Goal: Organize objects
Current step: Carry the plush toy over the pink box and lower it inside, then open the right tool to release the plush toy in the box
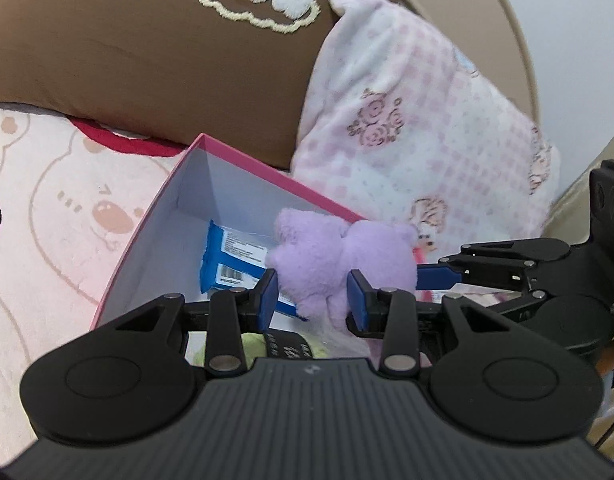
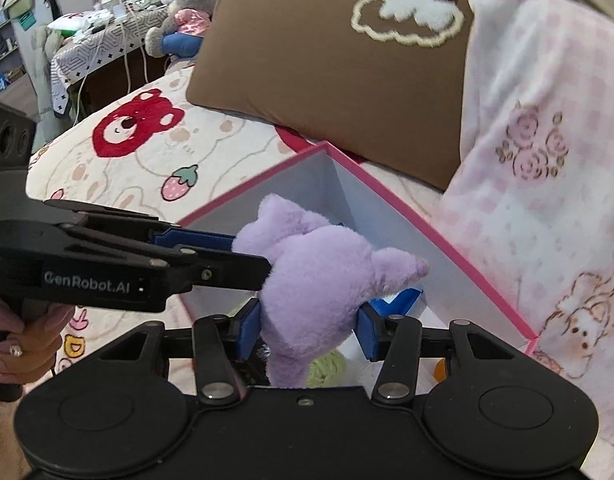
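Note:
A purple plush toy [image 1: 339, 264] [image 2: 319, 280] hangs over an open box with a pink rim [image 1: 243, 160] [image 2: 387, 196] and white inside. My left gripper [image 1: 311, 298] is shut on the toy's lower part, blue pads pressing from both sides. My right gripper [image 2: 309, 332] is shut on the same toy. In the left wrist view the right gripper [image 1: 421, 276] comes in from the right; in the right wrist view the left gripper [image 2: 243, 252] comes in from the left. In the box lie a blue packet [image 1: 231, 260] [image 2: 403, 300] and a pale green soft item [image 1: 253, 344] [image 2: 327, 366].
The box rests on a bed cover with bear and strawberry prints [image 2: 147, 160]. A brown pillow [image 1: 147, 48] and a pink checked pillow [image 1: 427, 120] lean behind the box. A person's hand [image 2: 23, 340] grips the left handle. A cluttered table with plush toys [image 2: 107, 32] stands far left.

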The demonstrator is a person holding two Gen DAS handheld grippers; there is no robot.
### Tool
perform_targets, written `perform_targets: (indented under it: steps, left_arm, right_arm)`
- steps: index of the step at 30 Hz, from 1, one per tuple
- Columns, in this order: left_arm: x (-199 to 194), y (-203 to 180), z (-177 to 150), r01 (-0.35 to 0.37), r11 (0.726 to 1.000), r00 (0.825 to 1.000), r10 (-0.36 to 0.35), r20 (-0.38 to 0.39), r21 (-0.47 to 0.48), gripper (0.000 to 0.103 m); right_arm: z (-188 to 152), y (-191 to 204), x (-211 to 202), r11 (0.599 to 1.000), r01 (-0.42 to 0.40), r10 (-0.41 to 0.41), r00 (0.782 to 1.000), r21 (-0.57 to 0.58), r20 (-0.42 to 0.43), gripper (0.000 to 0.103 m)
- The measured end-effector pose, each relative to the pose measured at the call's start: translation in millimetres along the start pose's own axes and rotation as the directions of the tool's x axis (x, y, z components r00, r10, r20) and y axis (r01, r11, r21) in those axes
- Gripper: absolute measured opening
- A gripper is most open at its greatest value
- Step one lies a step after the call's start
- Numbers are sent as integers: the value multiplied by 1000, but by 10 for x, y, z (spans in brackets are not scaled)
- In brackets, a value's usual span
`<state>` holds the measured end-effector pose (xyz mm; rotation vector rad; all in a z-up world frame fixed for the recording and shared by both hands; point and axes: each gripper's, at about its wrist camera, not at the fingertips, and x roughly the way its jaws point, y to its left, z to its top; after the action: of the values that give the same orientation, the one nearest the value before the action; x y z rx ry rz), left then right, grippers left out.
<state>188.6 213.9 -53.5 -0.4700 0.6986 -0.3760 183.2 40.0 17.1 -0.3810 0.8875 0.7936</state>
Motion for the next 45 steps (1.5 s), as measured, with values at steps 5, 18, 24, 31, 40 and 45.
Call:
perform_targets:
  steps: [5, 18, 24, 31, 40, 45]
  left_arm:
    - [201, 11, 11, -49, 998, 999, 49, 6, 26, 35]
    - [495, 284, -78, -71, 997, 997, 71, -43, -16, 26]
    - [573, 279, -125, -62, 998, 995, 61, -74, -22, 22]
    - [587, 270, -124, -85, 996, 994, 84, -70, -1, 22]
    - [621, 292, -140, -121, 993, 988, 122, -96, 11, 23]
    - [594, 314, -114, -124, 992, 986, 122, -113, -8, 30]
  right_arm:
    - [30, -143, 199, 1000, -6, 7, 1000, 24, -12, 53]
    - [-105, -328, 597, 993, -46, 50, 998, 112, -38, 52]
    - [-139, -448, 760, 984, -58, 70, 995, 169, -65, 49]
    - [-120, -454, 803, 987, -41, 53, 996, 158, -73, 49]
    - [-127, -475, 944, 986, 37, -19, 994, 164, -108, 59]
    - [-196, -481, 729, 989, 61, -47, 993, 138, -106, 66]
